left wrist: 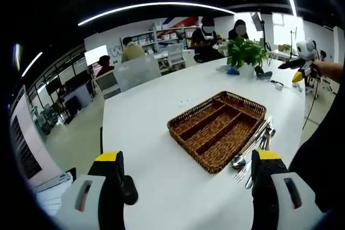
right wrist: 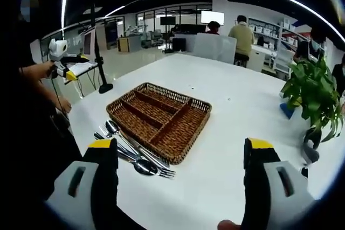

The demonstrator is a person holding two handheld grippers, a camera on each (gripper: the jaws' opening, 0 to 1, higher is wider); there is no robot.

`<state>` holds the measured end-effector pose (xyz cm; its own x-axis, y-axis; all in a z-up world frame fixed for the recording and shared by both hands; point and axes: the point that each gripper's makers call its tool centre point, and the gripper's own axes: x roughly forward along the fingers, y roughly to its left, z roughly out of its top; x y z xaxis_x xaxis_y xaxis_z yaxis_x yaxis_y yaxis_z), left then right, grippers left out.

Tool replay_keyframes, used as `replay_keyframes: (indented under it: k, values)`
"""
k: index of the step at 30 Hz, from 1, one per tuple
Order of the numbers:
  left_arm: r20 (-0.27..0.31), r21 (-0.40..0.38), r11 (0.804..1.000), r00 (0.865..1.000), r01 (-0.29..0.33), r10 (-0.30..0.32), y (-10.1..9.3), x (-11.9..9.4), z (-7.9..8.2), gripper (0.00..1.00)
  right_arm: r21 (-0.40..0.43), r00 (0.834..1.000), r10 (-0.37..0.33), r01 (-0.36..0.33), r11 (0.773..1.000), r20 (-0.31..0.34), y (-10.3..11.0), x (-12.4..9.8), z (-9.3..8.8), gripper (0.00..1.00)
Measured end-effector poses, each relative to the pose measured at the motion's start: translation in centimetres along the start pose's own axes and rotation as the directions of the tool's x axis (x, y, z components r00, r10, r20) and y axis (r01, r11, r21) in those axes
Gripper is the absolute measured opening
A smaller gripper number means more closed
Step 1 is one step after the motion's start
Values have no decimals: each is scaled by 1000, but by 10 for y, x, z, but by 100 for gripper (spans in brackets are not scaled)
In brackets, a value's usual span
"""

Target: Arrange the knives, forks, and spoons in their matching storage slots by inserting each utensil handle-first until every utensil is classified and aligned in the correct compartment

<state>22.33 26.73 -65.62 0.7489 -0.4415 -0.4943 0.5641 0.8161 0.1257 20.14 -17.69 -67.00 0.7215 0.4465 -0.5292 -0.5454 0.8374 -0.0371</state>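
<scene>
Both grippers (left wrist: 186, 173) (right wrist: 180, 160) hover open above cutlery (right wrist: 132, 152) beside wicker tray (right wrist: 183, 133).

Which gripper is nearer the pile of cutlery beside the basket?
Judged by apparent closeness, right. The right gripper has the cutlery just past its left jaw; from the left gripper, the pile lies by its right jaw, beside the wicker basket.

Both cameras hover above the near edge of the white table (left wrist: 161, 106), tilted slightly down. The left gripper view faces the wicker tray (left wrist: 218, 129) from its left; the right gripper view faces the tray (right wrist: 159, 119) from its right. Both share the tray, the loose cutlery (right wrist: 132, 152) and a potted plant (left wrist: 245, 55).
</scene>
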Motion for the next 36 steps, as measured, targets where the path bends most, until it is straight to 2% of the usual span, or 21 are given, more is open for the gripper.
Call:
replay_keyframes:
  k: [7, 19, 30, 36]
  values:
    - [5, 7, 1000, 1000, 2, -2, 1, 1, 2, 100, -5, 1000, 4, -5, 1000, -16, 5, 1, -2, 100]
    - [4, 22, 1000, 1000, 5, -5, -2, 1, 5, 100, 14, 1000, -1, 1, 1000, -3, 4, 0, -5, 100]
    - [-10, 38, 999, 1000, 13, -13, -9, 0, 4, 100, 14, 1000, -3, 3, 1000, 4, 4, 2, -6, 100]
    - [-3, 44, 999, 1000, 28, -28, -15, 2, 9, 100, 15, 1000, 1, -1, 1000, 10, 5, 2, -5, 100]
